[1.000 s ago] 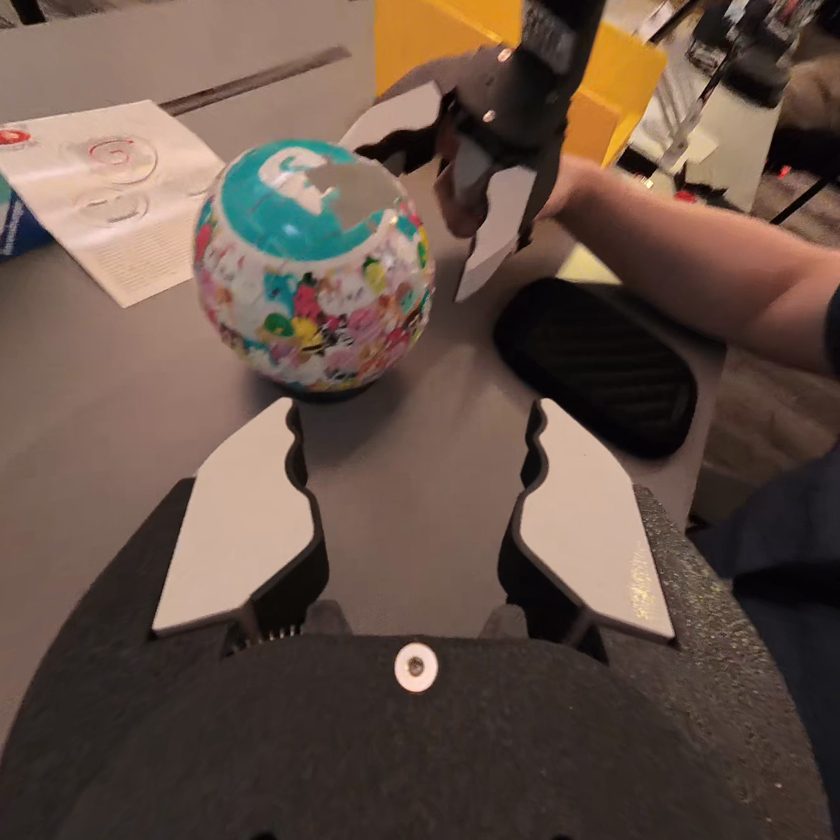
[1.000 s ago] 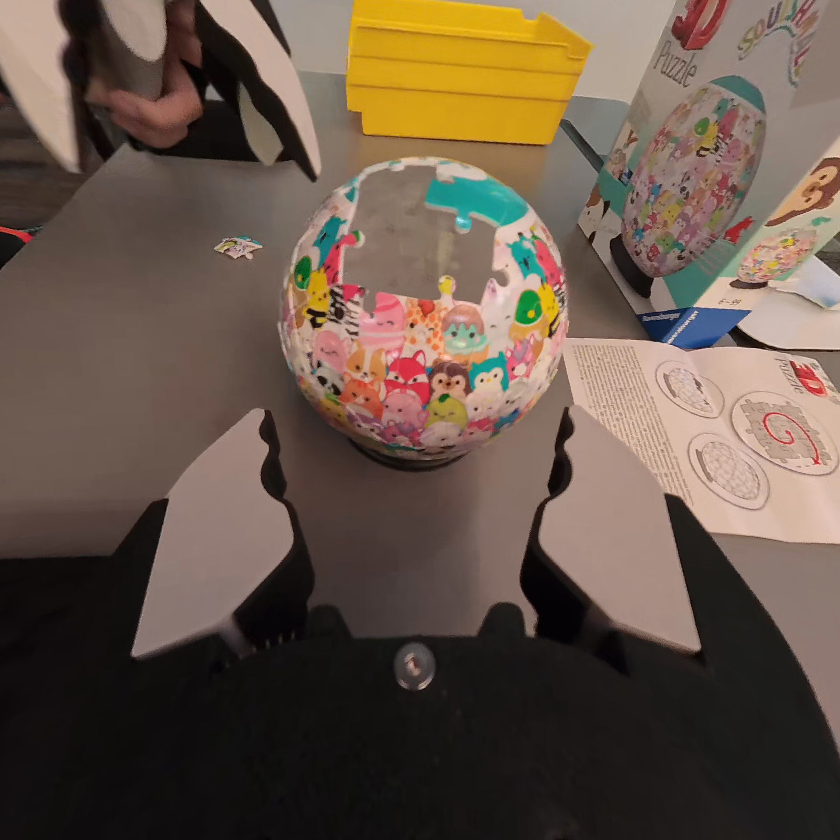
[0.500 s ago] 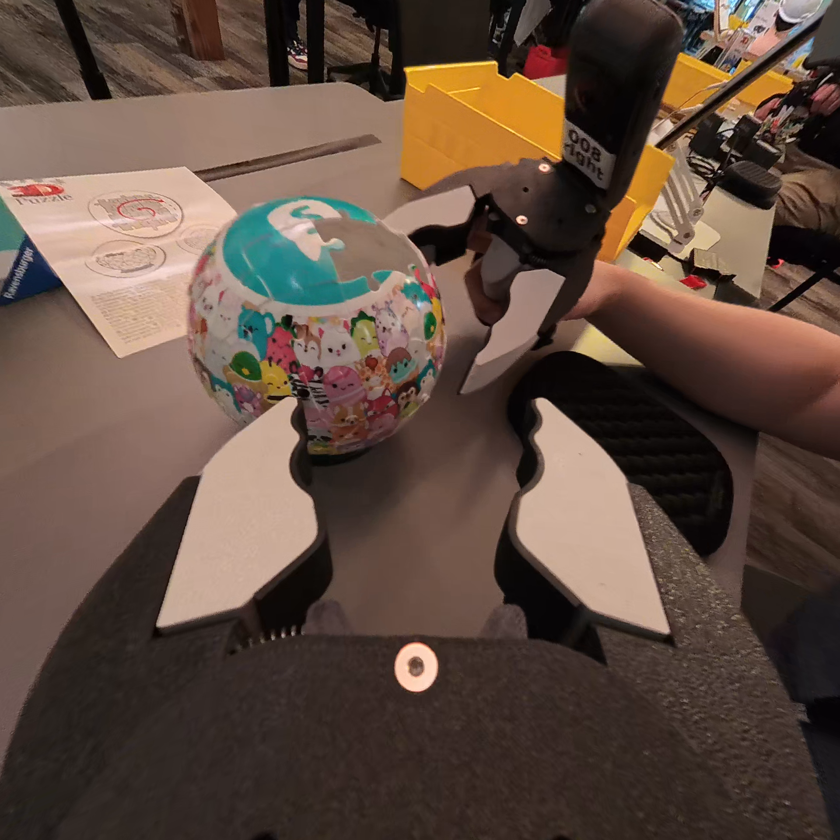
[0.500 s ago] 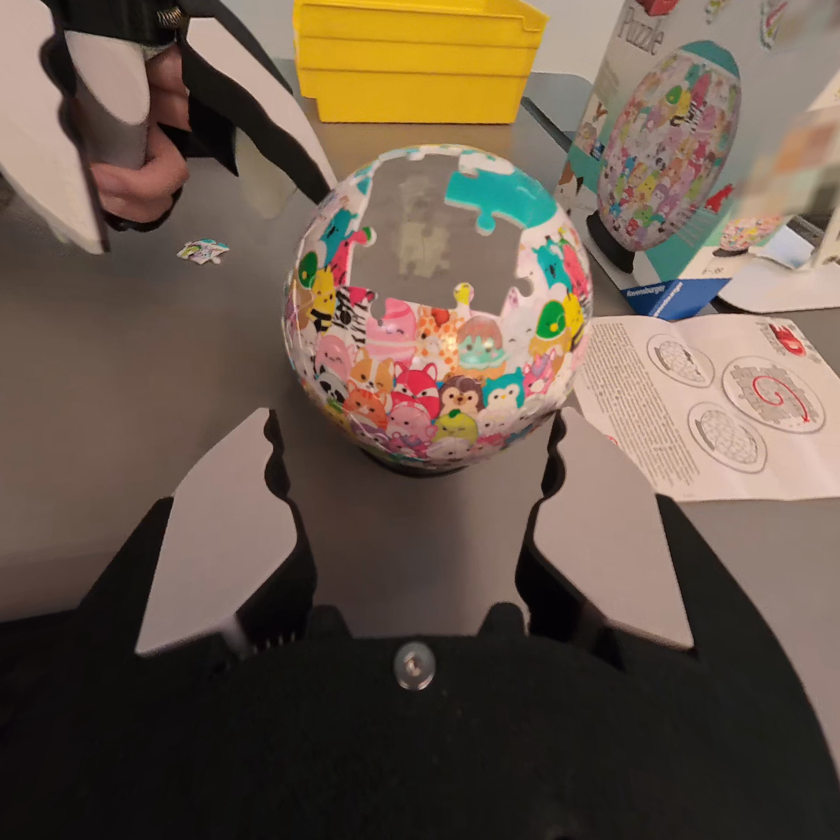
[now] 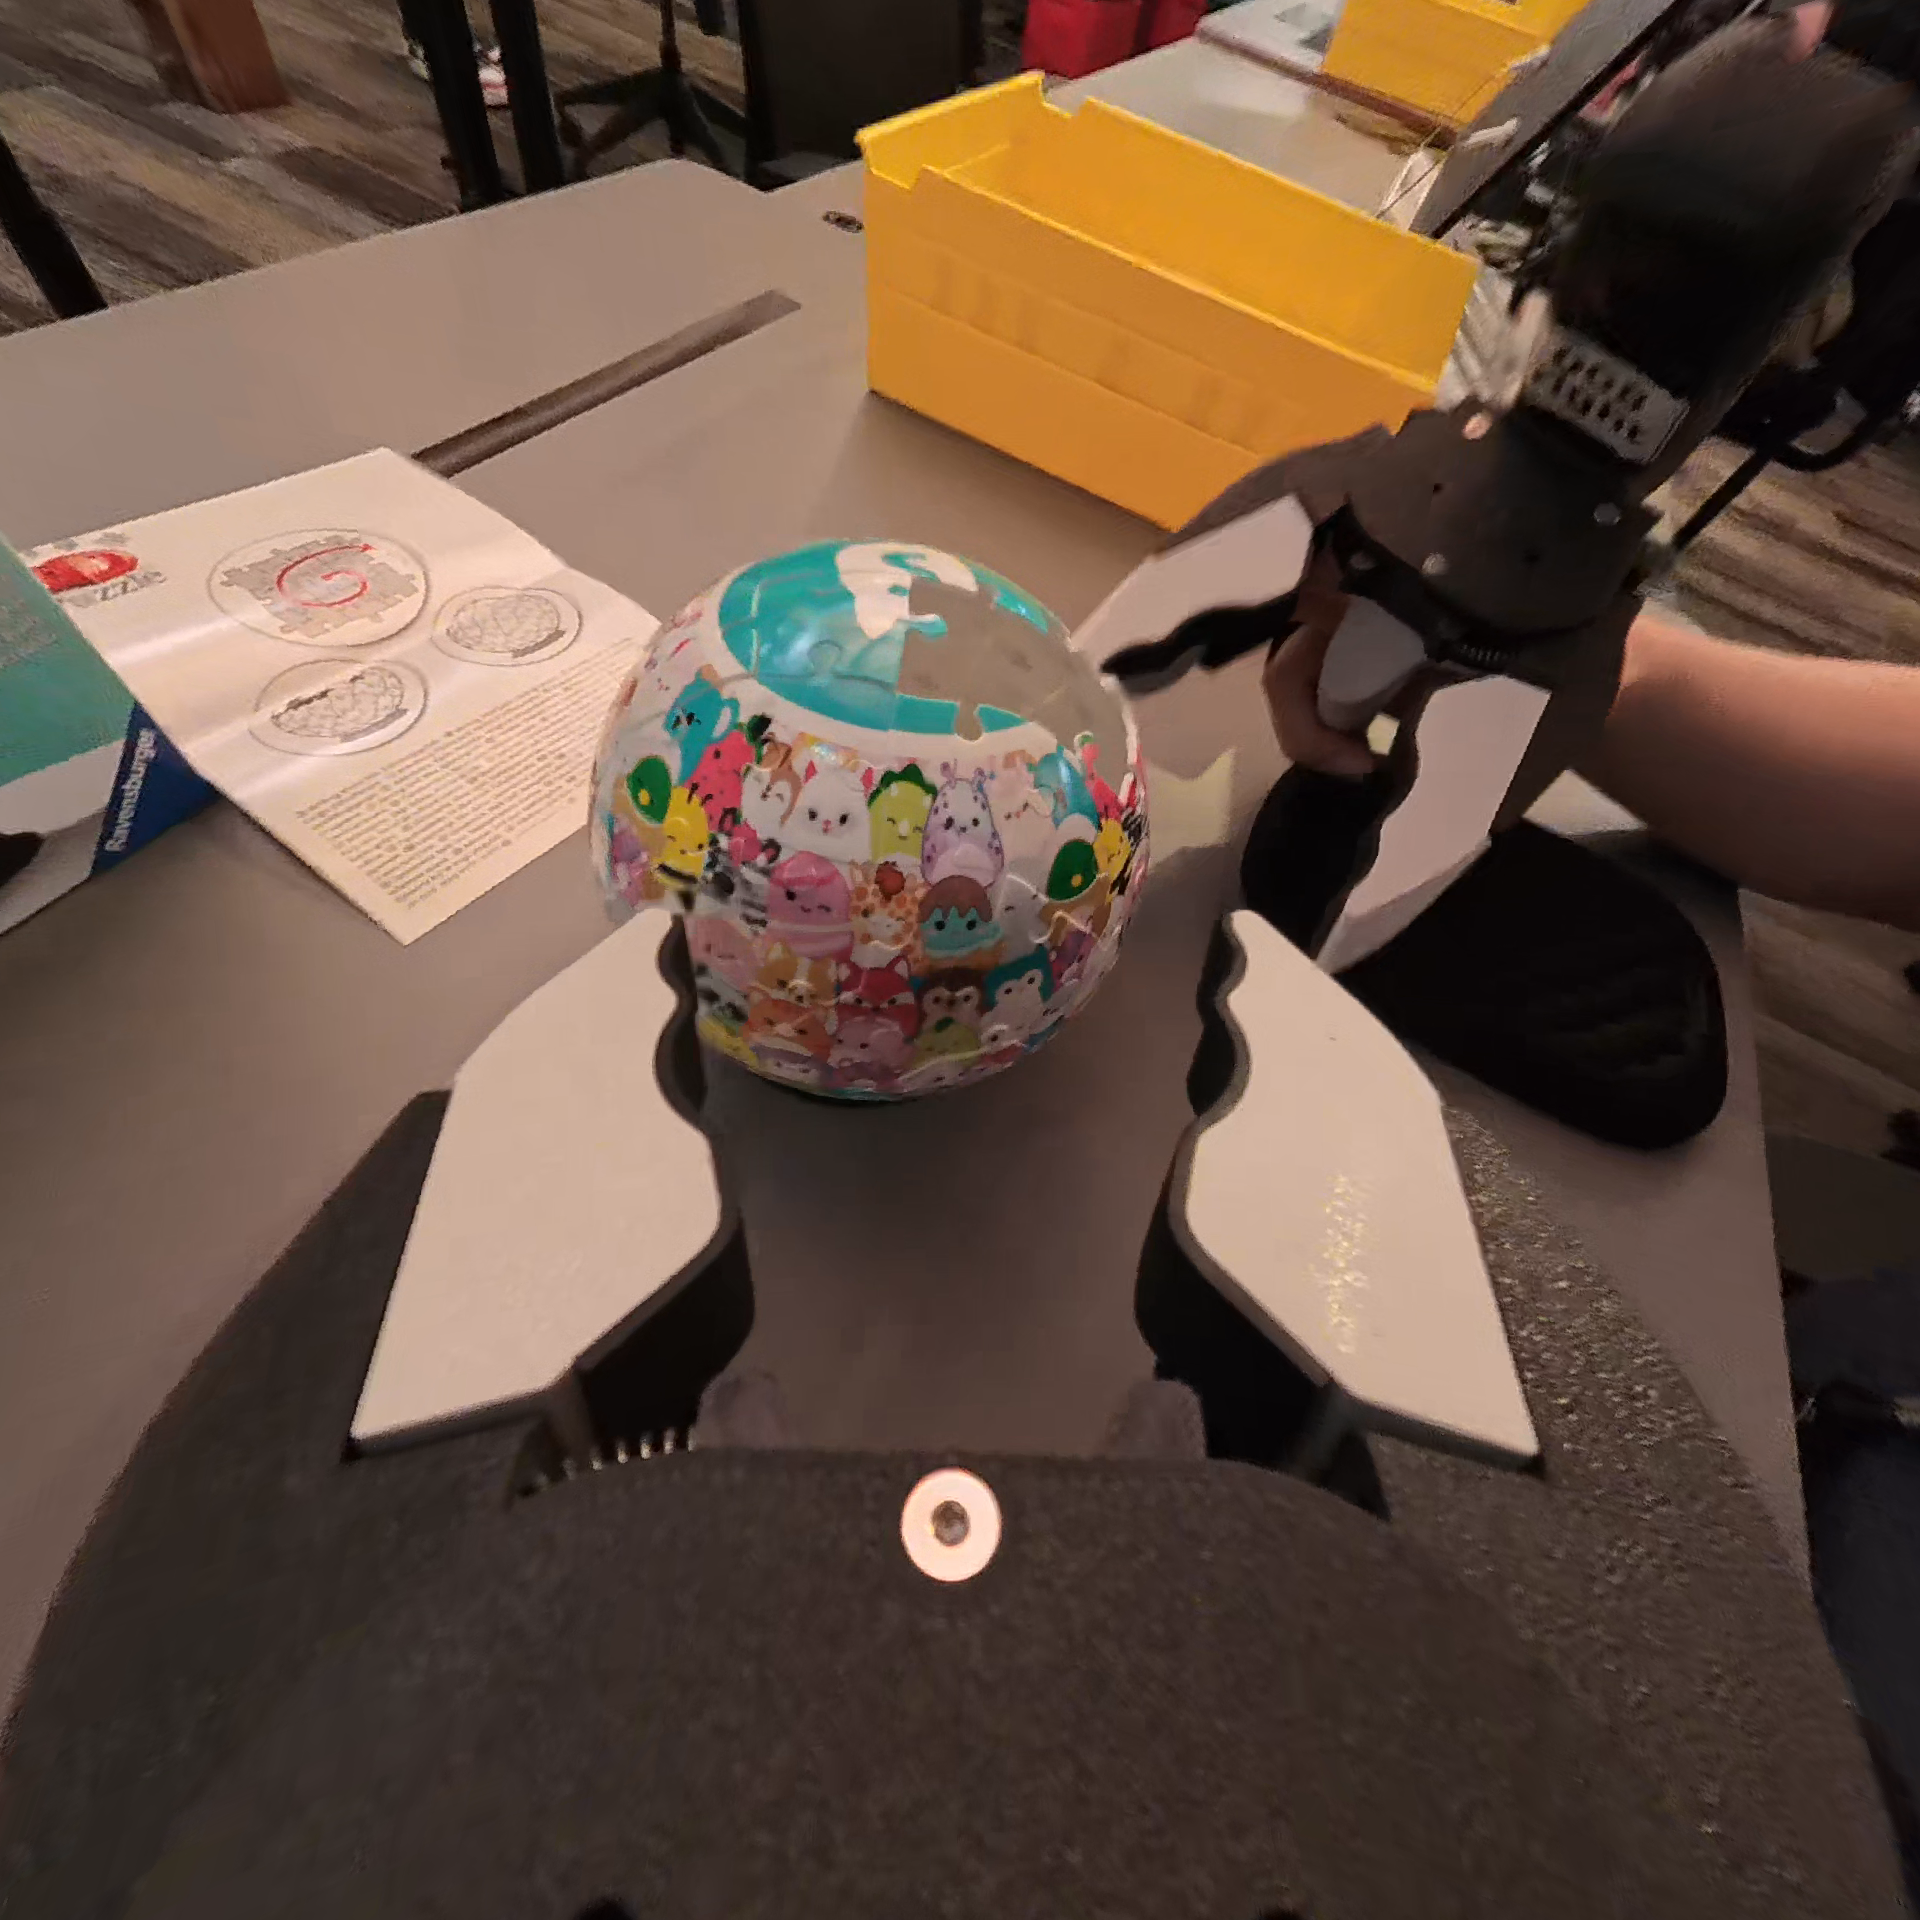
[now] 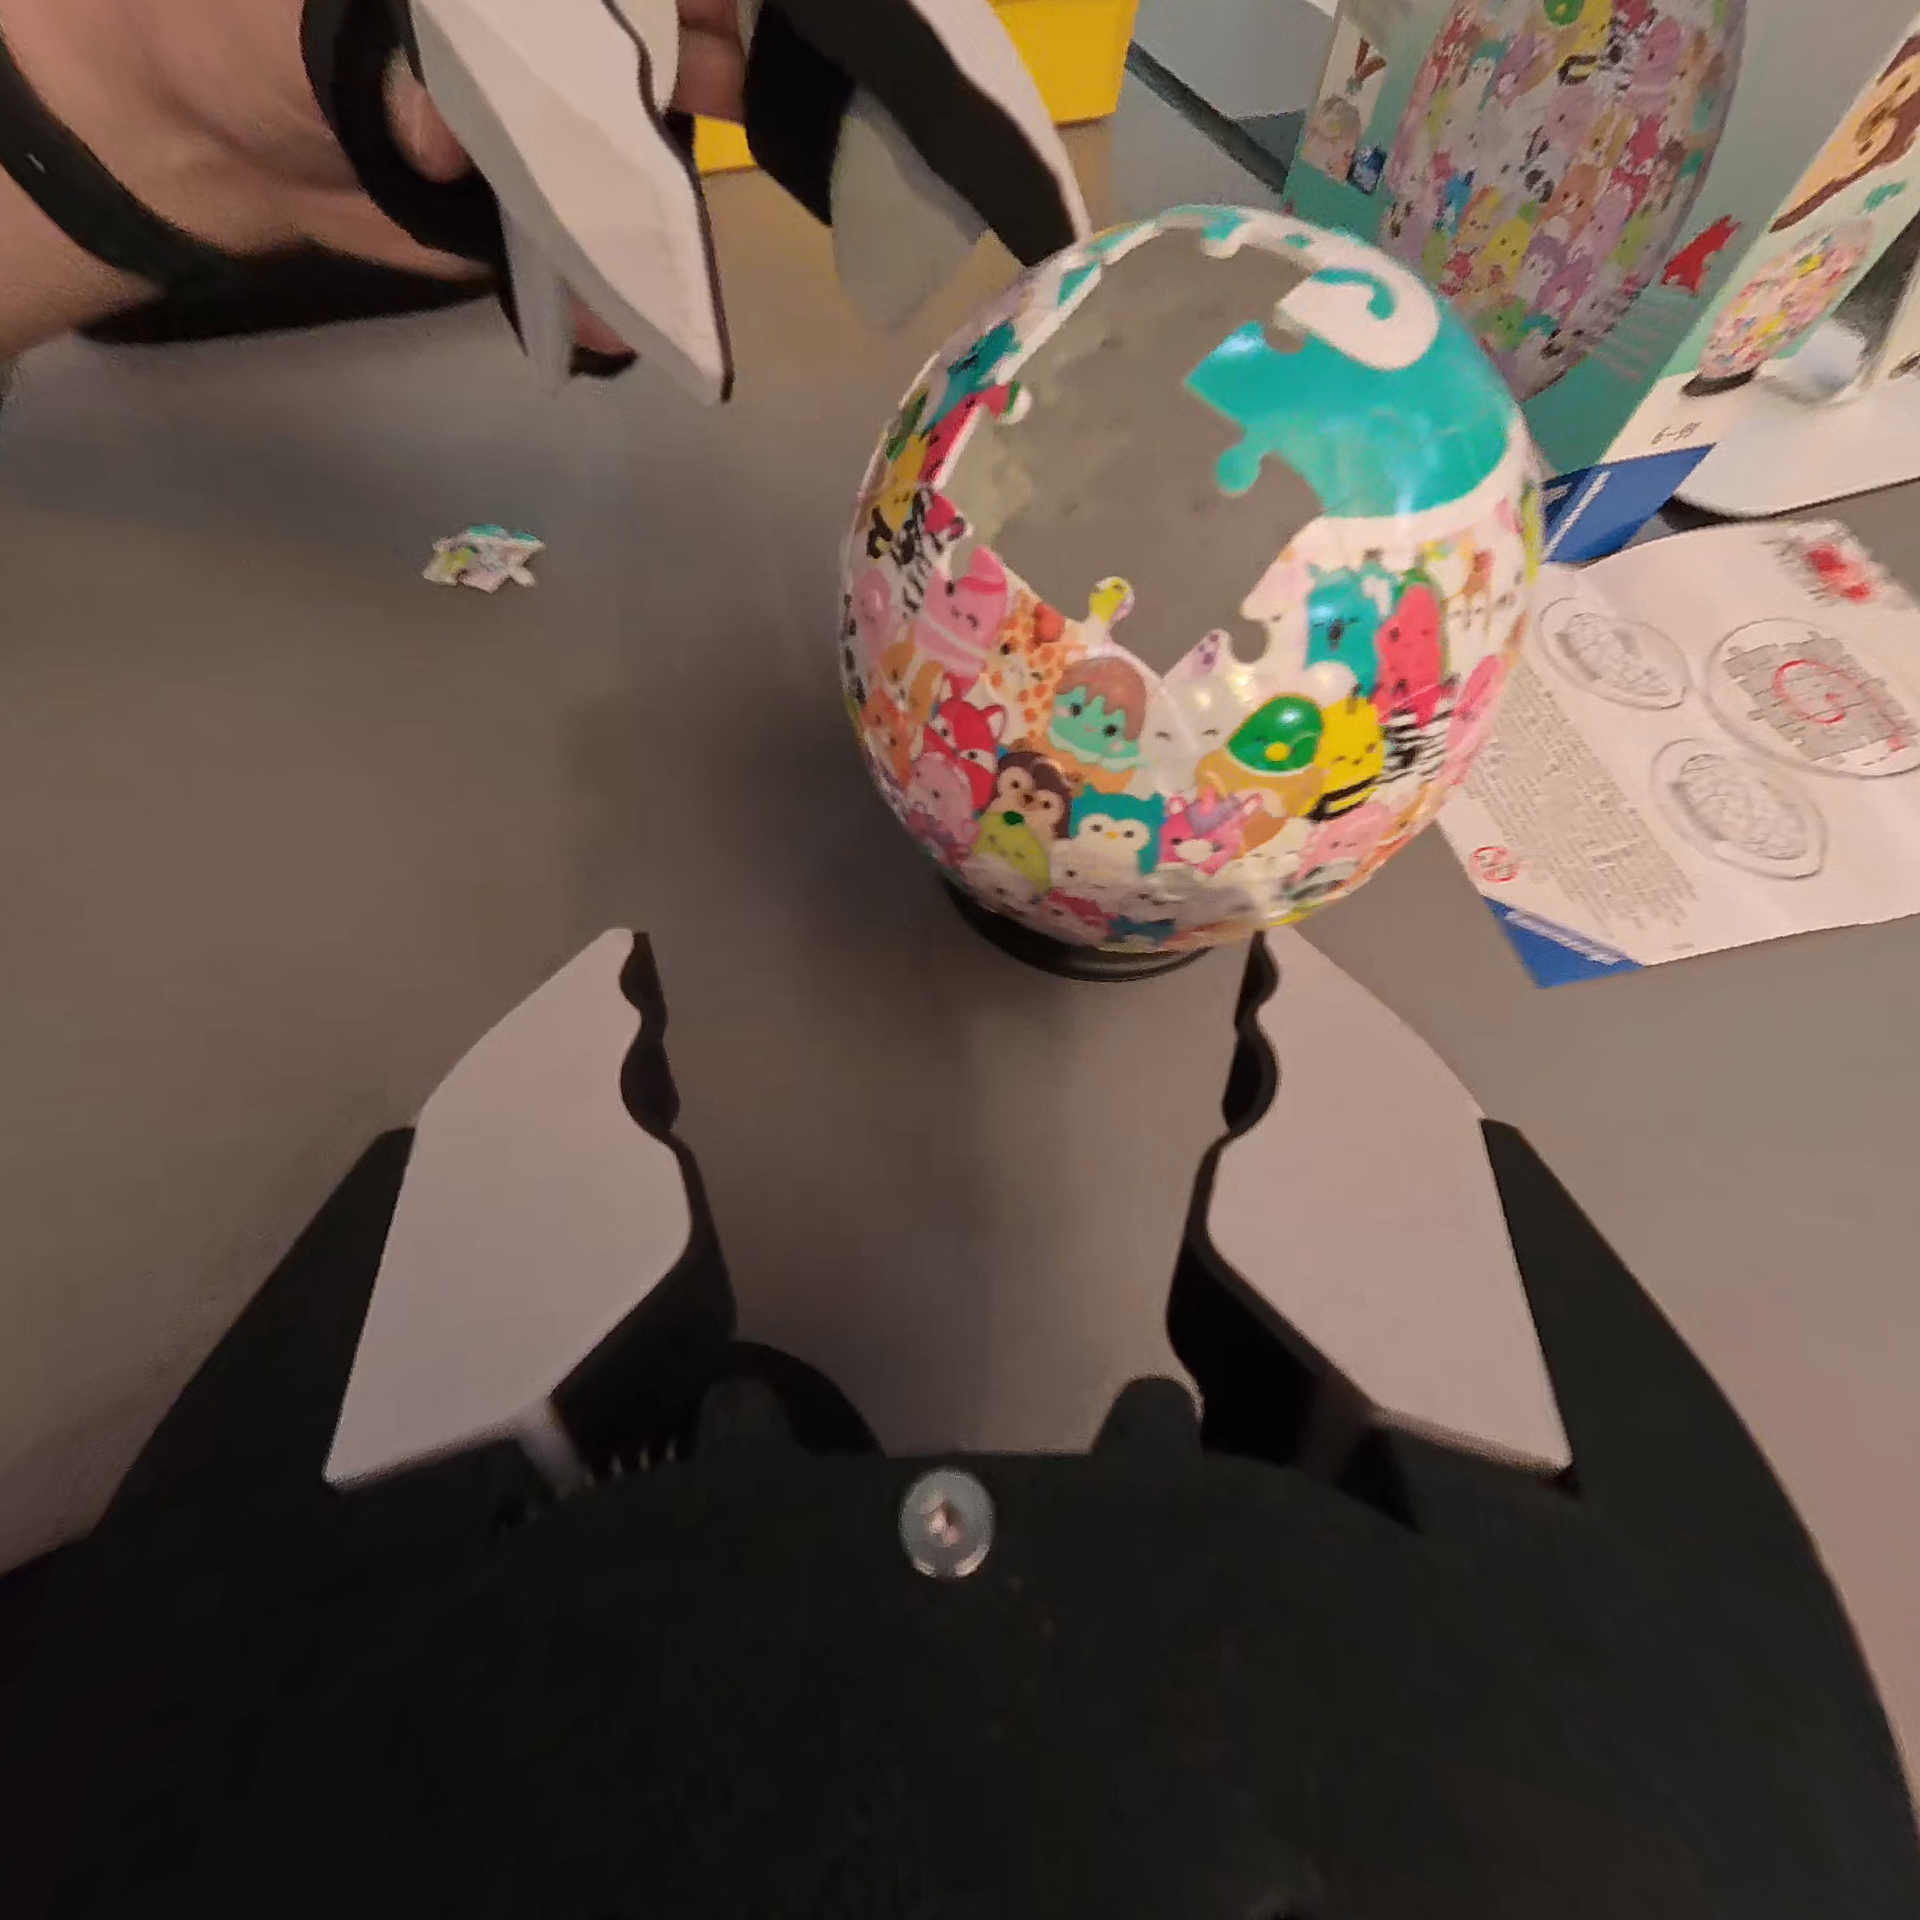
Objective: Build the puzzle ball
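The round plastic puzzle ball (image 6: 1184,582), printed with bright cartoon animals under a teal cap, sits on a small dark base right of centre in the right wrist view and at mid-frame in the left wrist view. By my reading it is mostly built: the lower shell is closed, but a large jagged gap remains near the top. One small loose multicoloured puzzle piece (image 6: 483,558) lies on the grey bench (image 6: 312,831) at centre left, well apart from the ball. The left gripper (image 5: 940,997) has its fingers spread and empty, tips just beside the ball's lower left; the right gripper (image 6: 940,977) is likewise released, holding nothing. Bare bench lies left of the ball; the white instruction sheet (image 6: 1704,748) and yellow plastic bin (image 5: 1164,301) crowd the other sides.
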A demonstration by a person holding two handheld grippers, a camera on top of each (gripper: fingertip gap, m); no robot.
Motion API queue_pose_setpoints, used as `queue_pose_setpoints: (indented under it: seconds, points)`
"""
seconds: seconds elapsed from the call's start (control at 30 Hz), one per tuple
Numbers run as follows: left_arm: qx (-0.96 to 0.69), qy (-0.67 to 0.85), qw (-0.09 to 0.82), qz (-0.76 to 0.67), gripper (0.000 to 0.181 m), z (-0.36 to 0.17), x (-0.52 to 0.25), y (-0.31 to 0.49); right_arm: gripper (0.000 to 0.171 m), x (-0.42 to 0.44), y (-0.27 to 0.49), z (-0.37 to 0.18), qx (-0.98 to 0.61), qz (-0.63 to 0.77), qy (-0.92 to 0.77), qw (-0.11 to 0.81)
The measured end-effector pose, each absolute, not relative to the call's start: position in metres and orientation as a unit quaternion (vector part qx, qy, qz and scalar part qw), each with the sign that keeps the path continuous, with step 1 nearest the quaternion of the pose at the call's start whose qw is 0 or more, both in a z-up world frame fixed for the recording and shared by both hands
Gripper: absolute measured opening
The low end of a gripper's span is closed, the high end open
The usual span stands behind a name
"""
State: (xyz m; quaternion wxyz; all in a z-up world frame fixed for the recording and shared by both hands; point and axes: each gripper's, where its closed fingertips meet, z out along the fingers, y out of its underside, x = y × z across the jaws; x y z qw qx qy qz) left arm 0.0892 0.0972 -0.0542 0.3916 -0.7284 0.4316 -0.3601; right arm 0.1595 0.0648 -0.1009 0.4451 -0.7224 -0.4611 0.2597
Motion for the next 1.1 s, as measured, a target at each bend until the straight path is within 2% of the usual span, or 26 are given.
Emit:
queue_pose_setpoints:
  seconds: [0.2, 0.3, 0.37, 0.43, 0.6, 0.9, 1.1]
  points:
    - [-0.752, 0.415, 0.427, -0.284, 0.094, -0.069, 0.083, 0.083, 0.109, 0.176, 0.110, -0.078, -0.654, 0.219, -0.533, 0.490]
    - [-0.753, 0.410, 0.450, -0.249, 0.093, -0.074, 0.087, 0.083, 0.111, 0.172, 0.121, -0.079, -0.631, 0.221, -0.577, 0.469]
    - [-0.747, 0.399, 0.458, -0.268, 0.087, -0.070, 0.092, 0.081, 0.112, 0.170, 0.125, -0.087, -0.627, 0.208, -0.598, 0.454]
    - [-0.742, 0.396, 0.456, -0.290, 0.088, -0.068, 0.095, 0.081, 0.110, 0.164, 0.120, -0.093, -0.623, 0.217, -0.606, 0.444]
    - [-0.719, 0.414, 0.454, -0.326, 0.090, -0.059, 0.098, 0.086, 0.107, 0.162, 0.117, -0.104, -0.646, 0.169, -0.588, 0.457]
    - [-0.694, 0.481, 0.442, -0.303, 0.094, -0.059, 0.094, 0.111, 0.103, 0.153, 0.095, -0.102, -0.718, 0.178, -0.487, 0.465]
    - [-0.692, 0.489, 0.451, -0.281, 0.098, -0.068, 0.081, 0.105, 0.106, 0.165, 0.109, -0.086, -0.661, 0.125, -0.548, 0.497]
